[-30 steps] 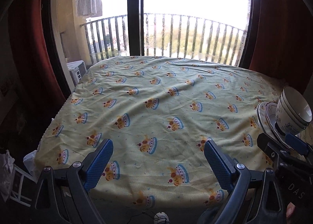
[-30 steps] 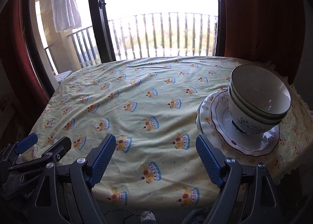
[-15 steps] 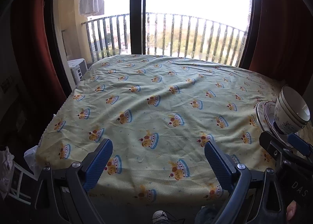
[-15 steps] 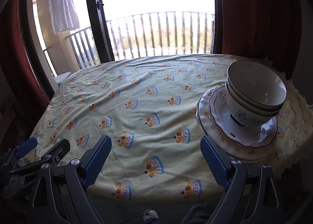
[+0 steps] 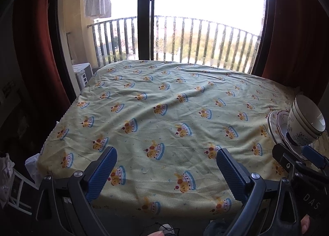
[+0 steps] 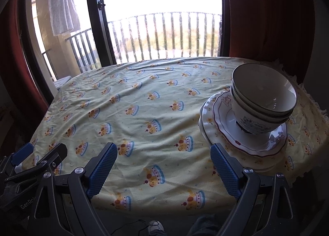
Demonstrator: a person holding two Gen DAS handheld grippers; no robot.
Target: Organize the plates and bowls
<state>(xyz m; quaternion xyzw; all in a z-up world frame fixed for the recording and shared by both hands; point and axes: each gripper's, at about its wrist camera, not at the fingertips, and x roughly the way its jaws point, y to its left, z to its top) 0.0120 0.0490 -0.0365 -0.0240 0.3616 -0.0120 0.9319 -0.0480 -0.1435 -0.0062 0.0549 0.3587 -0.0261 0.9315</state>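
Note:
A stack of white bowls [image 6: 263, 100] stands on a stack of red-rimmed plates [image 6: 242, 139] at the right side of the table; both also show in the left wrist view, bowls [image 5: 306, 122] and plates [image 5: 276, 124]. My right gripper [image 6: 163, 169] is open and empty, held at the table's near edge, left of the plates. My left gripper [image 5: 166, 174] is open and empty at the near edge, further left. Each gripper shows at the side of the other's view.
The table [image 5: 164, 112] wears a yellow cloth with a crown pattern. Behind it are a glass balcony door [image 5: 146, 19], railings and red curtains [image 6: 267, 13]. A white stool [image 5: 82, 73] stands at the table's far left.
Both grippers have drawn back and up from the table, so more of its near edge shows. The jaws stay open. The dishes have not moved.

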